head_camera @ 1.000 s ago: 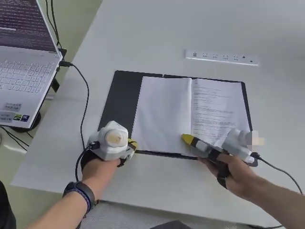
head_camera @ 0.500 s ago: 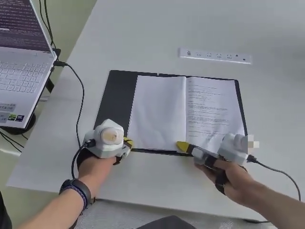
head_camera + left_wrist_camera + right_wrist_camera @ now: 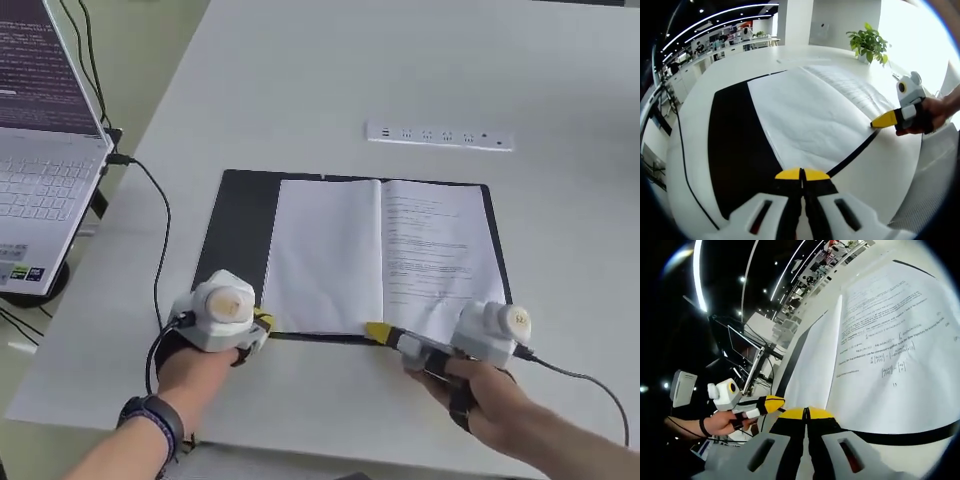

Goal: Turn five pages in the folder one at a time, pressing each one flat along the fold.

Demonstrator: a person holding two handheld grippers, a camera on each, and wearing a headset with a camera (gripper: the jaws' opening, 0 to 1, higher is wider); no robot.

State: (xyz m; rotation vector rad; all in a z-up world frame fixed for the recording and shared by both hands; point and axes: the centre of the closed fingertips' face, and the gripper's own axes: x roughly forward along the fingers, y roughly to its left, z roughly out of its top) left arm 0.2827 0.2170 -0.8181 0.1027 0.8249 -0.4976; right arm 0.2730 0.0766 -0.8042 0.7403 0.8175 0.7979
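Nearest the person, both grippers rested at the front edge of the folder (image 3: 238, 225), which lay open and flat on the white table (image 3: 300, 80). The left gripper (image 3: 262, 321) had its yellow tips pressed together with nothing between them, as its own view showed. It sat at the lower edge of the black left cover, just beside the bottom corner of the blank page (image 3: 325, 255). The right gripper (image 3: 377, 331) was likewise closed and held nothing. Its tips lay at the foot of the fold (image 3: 382, 250), where the blank page met the printed page (image 3: 440, 245).

No sheet was lifted or curling. The blank page lay smooth on the left and the printed page lay flat on the right. At least one page therefore seemed to be turned over, but the count could not be read from the stack. With the right tips at the bottom of the fold, the step in hand looked like the pressing stroke along the crease, and any turns left over would follow it.

Beyond the folder a white power strip (image 3: 440, 137) lay on the table, well apart from it. Off to the left stood an open laptop (image 3: 40, 150), with a dark cable (image 3: 165, 250) running past the folder's left cover.
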